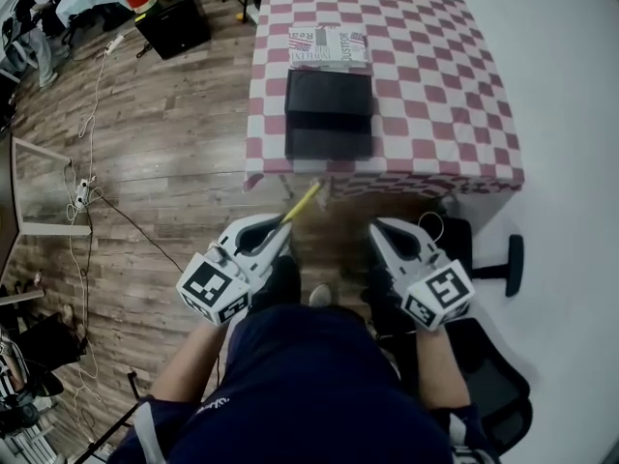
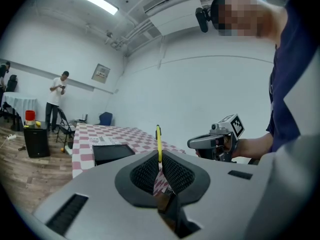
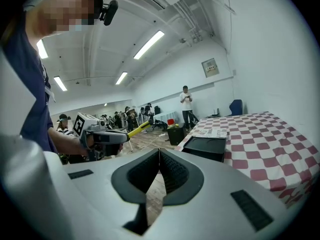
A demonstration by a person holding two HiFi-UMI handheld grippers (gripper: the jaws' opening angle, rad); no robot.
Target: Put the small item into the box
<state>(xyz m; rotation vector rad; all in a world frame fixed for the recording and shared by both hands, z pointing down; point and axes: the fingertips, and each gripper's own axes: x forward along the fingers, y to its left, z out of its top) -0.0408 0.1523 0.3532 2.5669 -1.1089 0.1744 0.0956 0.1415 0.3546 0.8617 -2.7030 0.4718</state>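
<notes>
A thin yellow pen [image 1: 302, 204] sticks out forward from my left gripper [image 1: 279, 230], which is shut on its lower end. In the left gripper view the pen [image 2: 158, 143] stands upright between the closed jaws of the left gripper [image 2: 160, 166]. The black box [image 1: 329, 114] lies on the checked table [image 1: 435, 85], well ahead of both grippers; it also shows as the box [image 2: 112, 152] and the box [image 3: 207, 146]. My right gripper [image 1: 379, 228] is held level beside the left one, and the right gripper [image 3: 159, 154] has its jaws shut on nothing.
A printed packet [image 1: 329, 46] lies just behind the box. A black office chair [image 1: 488, 259] stands at my right, near the table's corner. Cables [image 1: 92, 191] run over the wooden floor at left, with a black cabinet [image 1: 172, 22] beyond. A person [image 2: 56, 101] stands far off.
</notes>
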